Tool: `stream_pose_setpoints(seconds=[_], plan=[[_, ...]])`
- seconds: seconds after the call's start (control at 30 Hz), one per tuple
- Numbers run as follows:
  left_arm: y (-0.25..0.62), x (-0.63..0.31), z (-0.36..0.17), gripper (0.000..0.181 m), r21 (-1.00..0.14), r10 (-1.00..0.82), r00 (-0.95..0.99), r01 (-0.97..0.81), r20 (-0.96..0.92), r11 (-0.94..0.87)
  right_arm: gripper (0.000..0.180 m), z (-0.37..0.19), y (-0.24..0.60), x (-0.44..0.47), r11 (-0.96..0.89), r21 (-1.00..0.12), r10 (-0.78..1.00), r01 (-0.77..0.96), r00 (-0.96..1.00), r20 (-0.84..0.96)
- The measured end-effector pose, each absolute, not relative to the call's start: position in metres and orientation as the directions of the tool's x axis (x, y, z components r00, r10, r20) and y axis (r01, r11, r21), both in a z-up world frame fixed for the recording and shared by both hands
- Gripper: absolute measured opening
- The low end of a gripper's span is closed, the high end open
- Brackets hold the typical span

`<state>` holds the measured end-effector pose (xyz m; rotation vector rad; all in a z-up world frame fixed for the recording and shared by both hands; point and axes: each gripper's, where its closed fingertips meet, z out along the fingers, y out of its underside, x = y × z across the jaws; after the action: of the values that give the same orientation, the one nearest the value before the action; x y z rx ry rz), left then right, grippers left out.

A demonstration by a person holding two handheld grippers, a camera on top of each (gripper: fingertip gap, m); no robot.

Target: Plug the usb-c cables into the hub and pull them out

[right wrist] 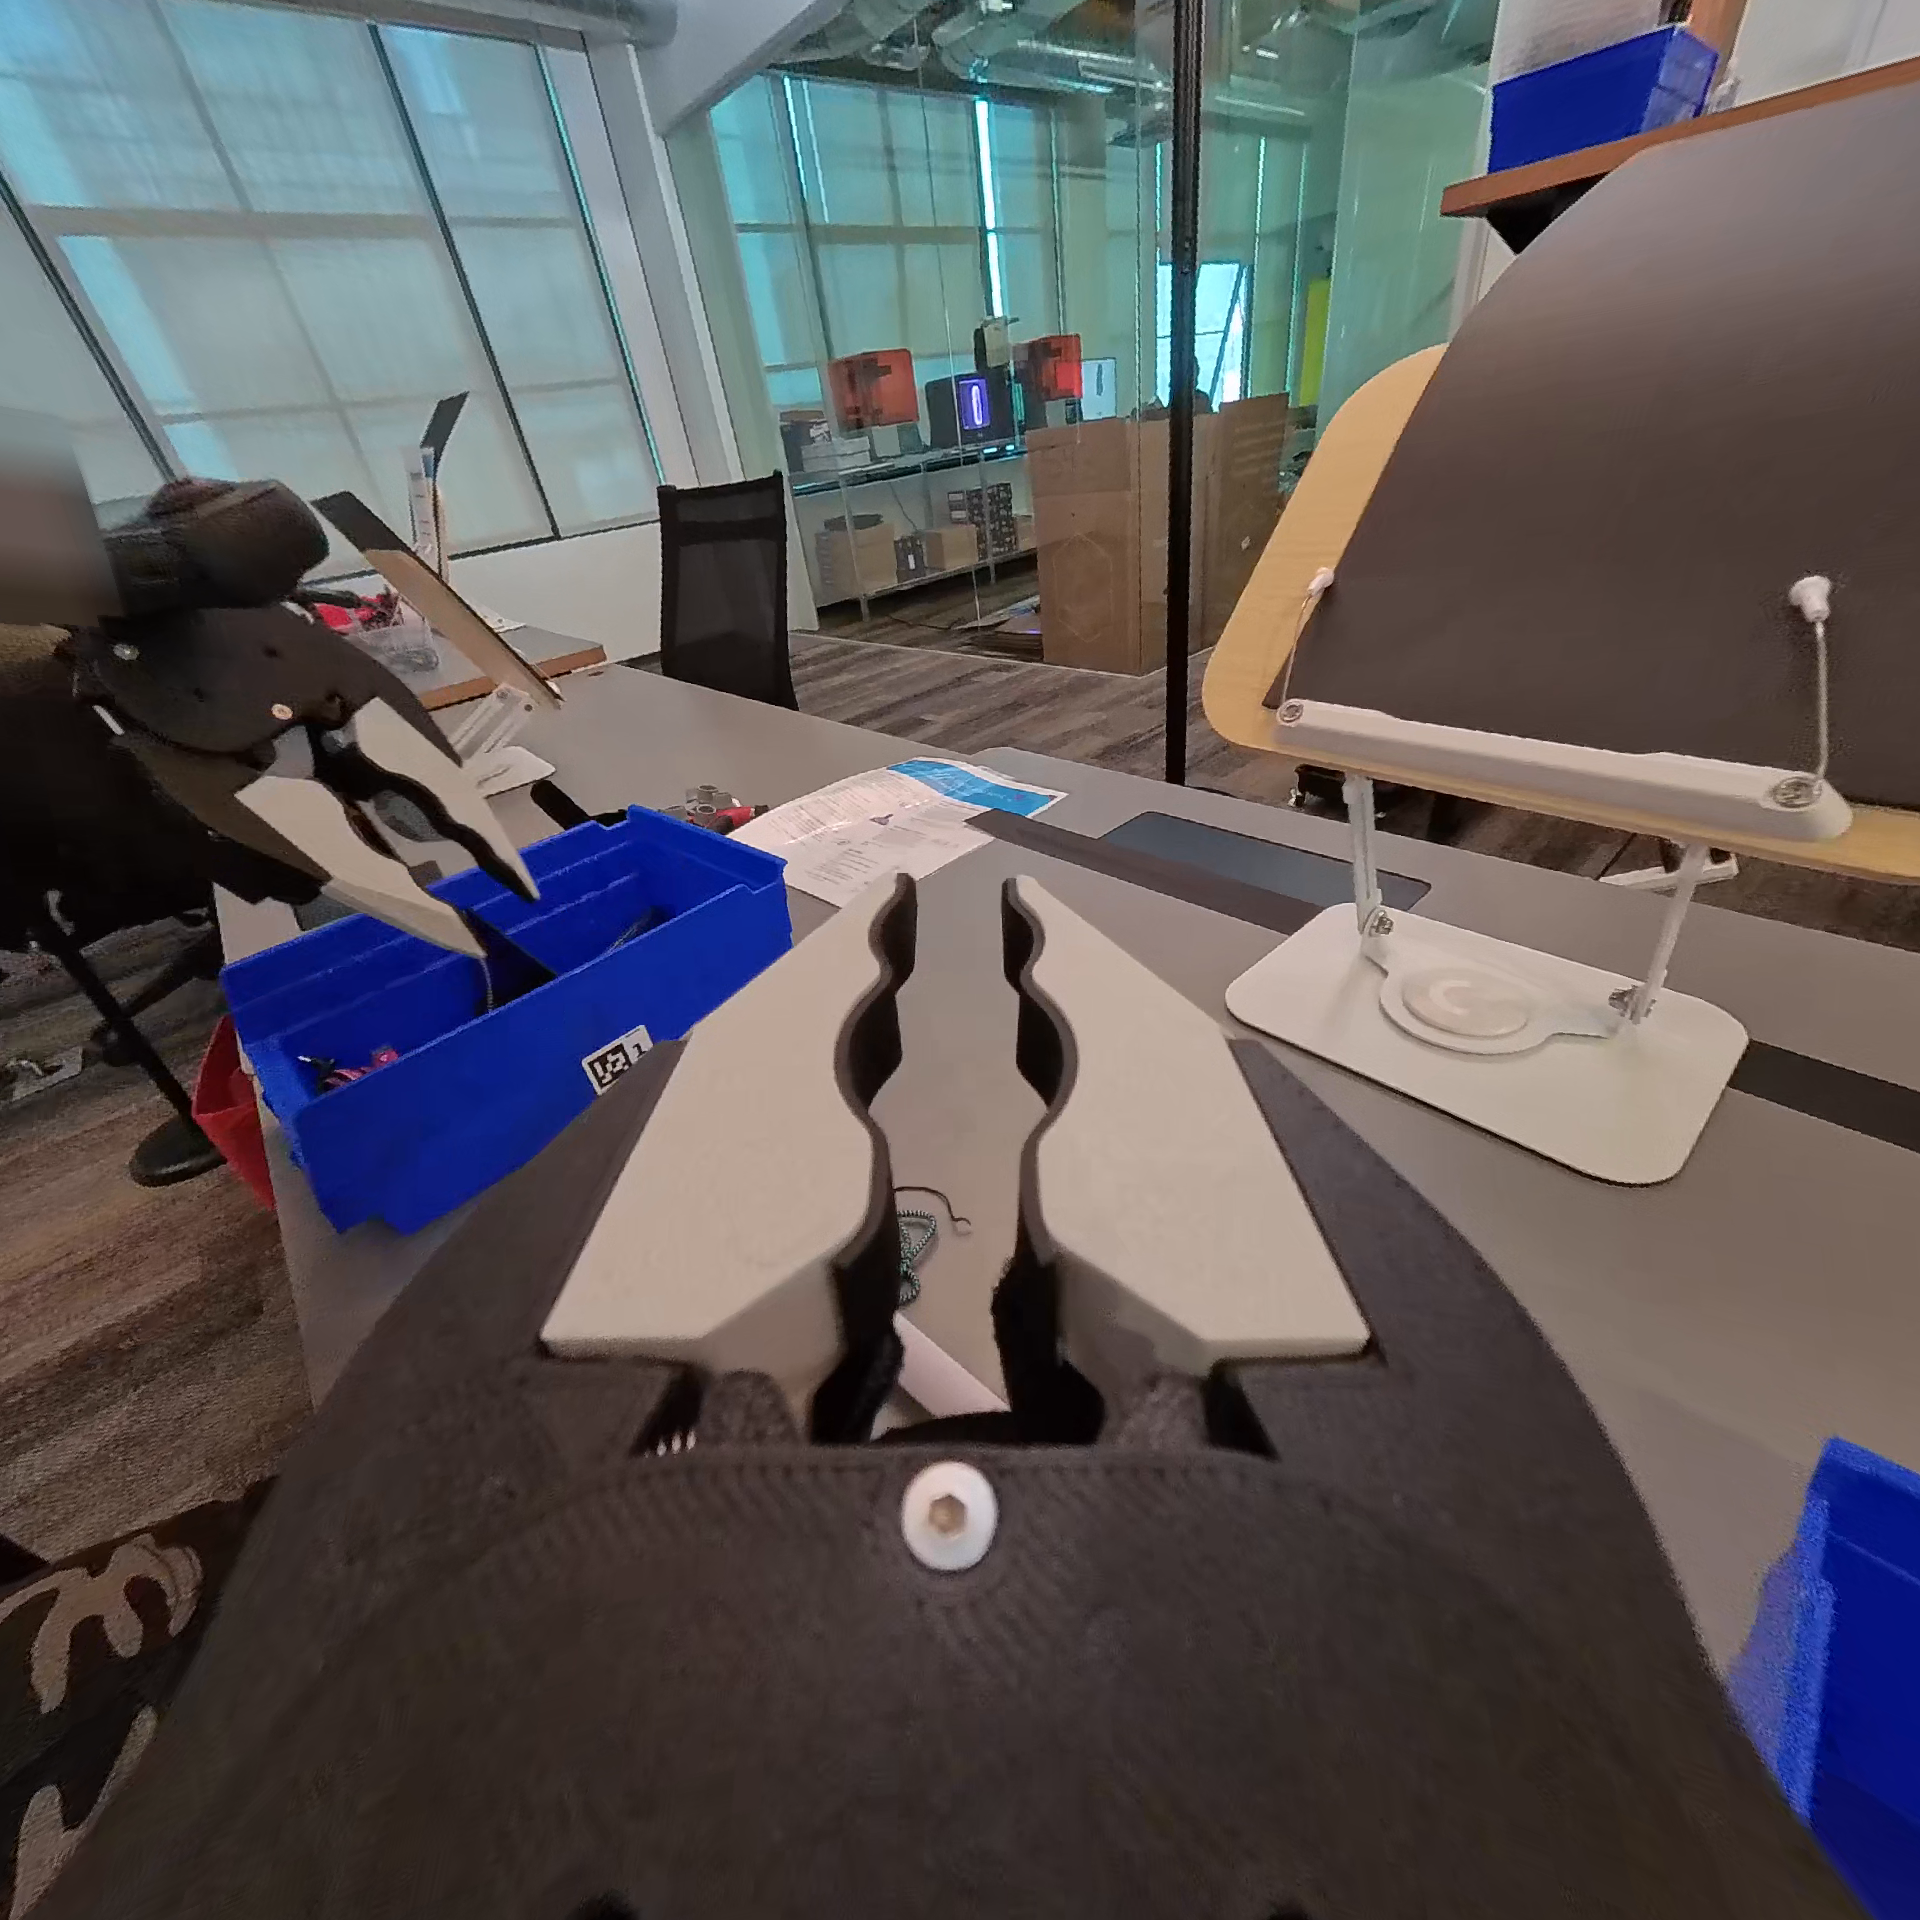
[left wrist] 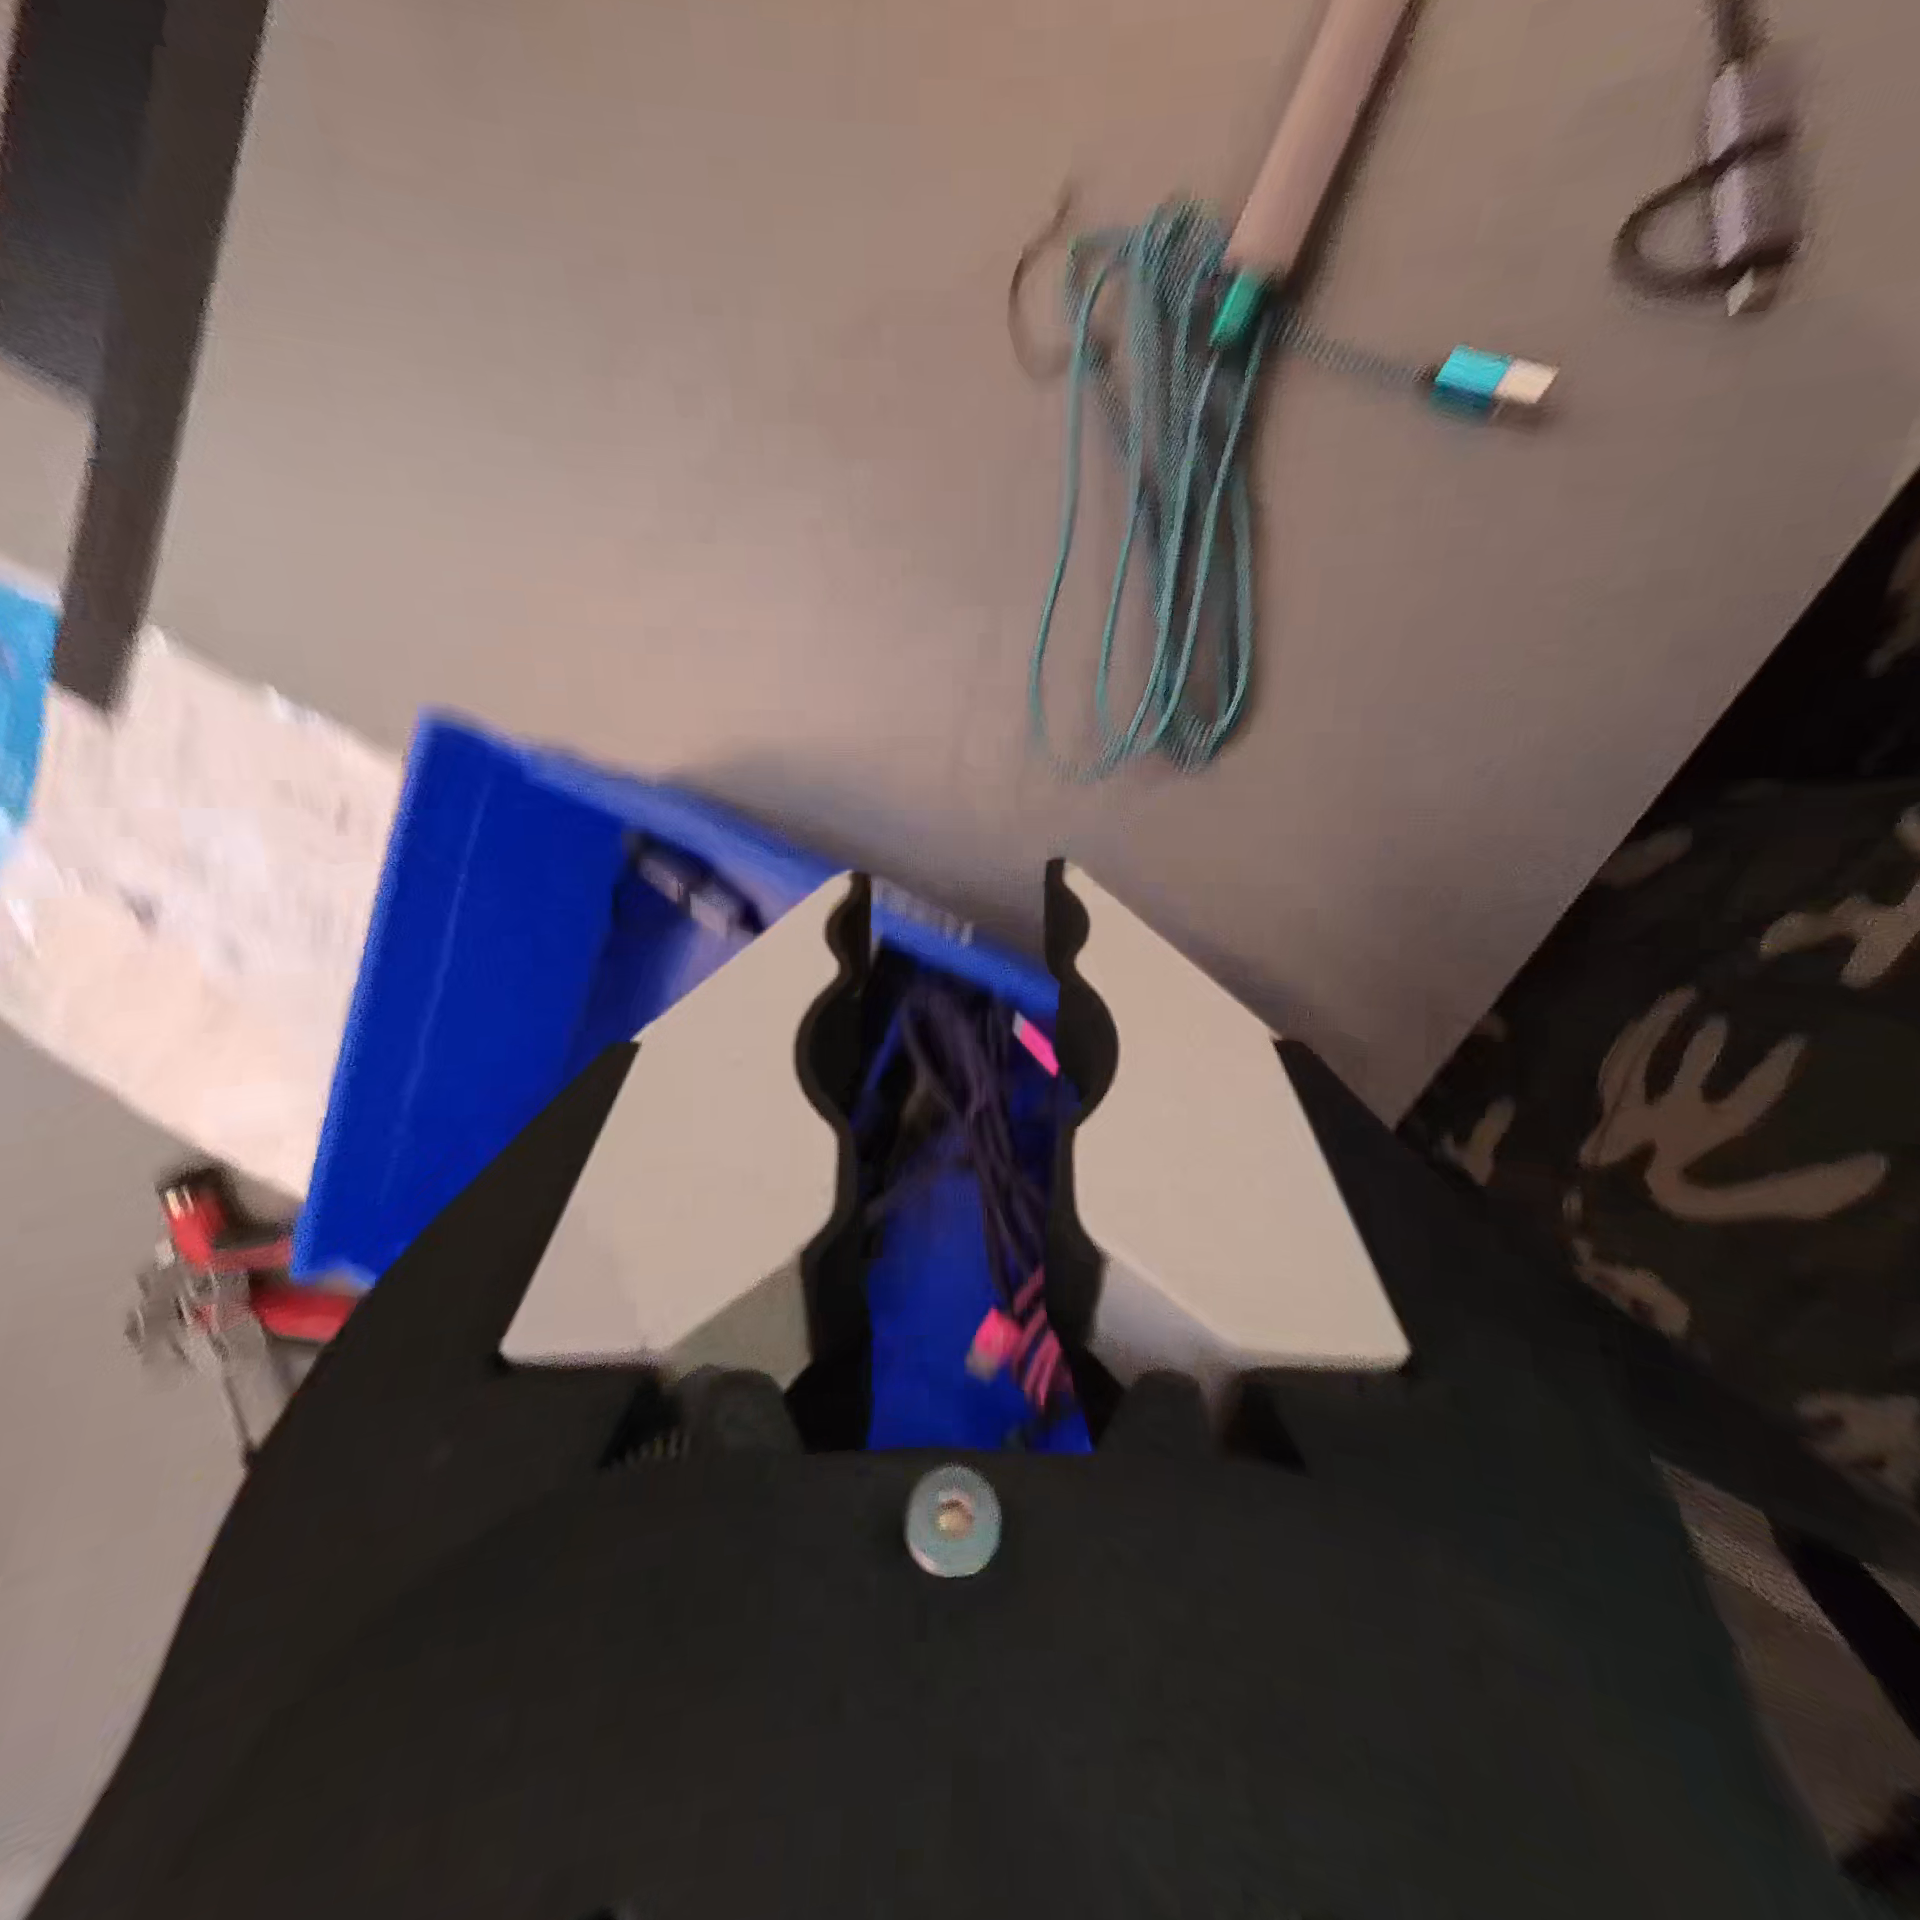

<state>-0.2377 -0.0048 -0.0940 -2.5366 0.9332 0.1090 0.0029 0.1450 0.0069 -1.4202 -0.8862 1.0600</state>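
Left of the right gripper's (right wrist: 958,894) jaws, the left gripper (right wrist: 509,920) hangs tilted over a blue bin (right wrist: 540,1049) at the worktop (right wrist: 1455,1247) edge, its jaws apart and empty, their tips just above the bin's open top. Seen from the left wrist, dark cables with pink plugs (left wrist: 1023,1340) lie in the bin directly below and between those jaws. Ahead and to the right of the left gripper's jaws, a coiled teal cable (left wrist: 1153,520) rests on the worktop, one plug sitting at the end of a slim grey hub (left wrist: 1309,135); its other teal plug (left wrist: 1491,384) lies loose beside it. Farther right, a grey cable (left wrist: 1714,197) lies curled. The right gripper's jaws are apart too, holding nothing, with a white stand (right wrist: 1486,1029) to their right.
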Motion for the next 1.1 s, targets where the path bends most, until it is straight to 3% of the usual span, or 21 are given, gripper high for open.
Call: stream_pose_setpoints(seconds=[0.17,0.33,0.43,0.57,0.87,1.1], plan=[[-0.067,-0.294,-0.15,0.036,-0.23,-0.524,0.849,-0.525,-0.072,-0.819,0.014,0.004,0.137,-0.007,-0.121,-0.992,0.947,-0.026,0.296,-0.123],[-0.08,-0.31,-0.207,0.039,-0.09,-0.533,0.841,-0.54,-0.094,-0.837,0.014,0.003,0.128,-0.013,-0.107,-0.994,0.954,-0.004,0.282,-0.104],[-0.069,-0.308,-0.217,0.015,-0.143,-0.517,0.849,-0.528,-0.105,-0.837,0.014,0.005,0.126,-0.014,-0.1,-0.995,0.955,0.001,0.282,-0.096],[-0.068,-0.313,-0.203,0.009,-0.19,-0.526,0.841,-0.541,-0.13,-0.819,0.014,0.006,0.125,-0.014,-0.094,-0.996,0.955,-0.001,0.281,-0.091],[-0.048,-0.333,-0.11,0.008,-0.544,-0.381,0.905,-0.421,-0.191,-0.726,0.014,0.005,0.121,-0.018,-0.096,-0.995,0.961,-0.004,0.26,-0.093],[-0.035,-0.304,0.006,0.008,-0.881,-0.323,0.939,-0.25,-0.119,-0.402,0.029,0.011,0.096,-0.038,-0.067,-0.998,0.983,0.004,0.174,-0.065]])
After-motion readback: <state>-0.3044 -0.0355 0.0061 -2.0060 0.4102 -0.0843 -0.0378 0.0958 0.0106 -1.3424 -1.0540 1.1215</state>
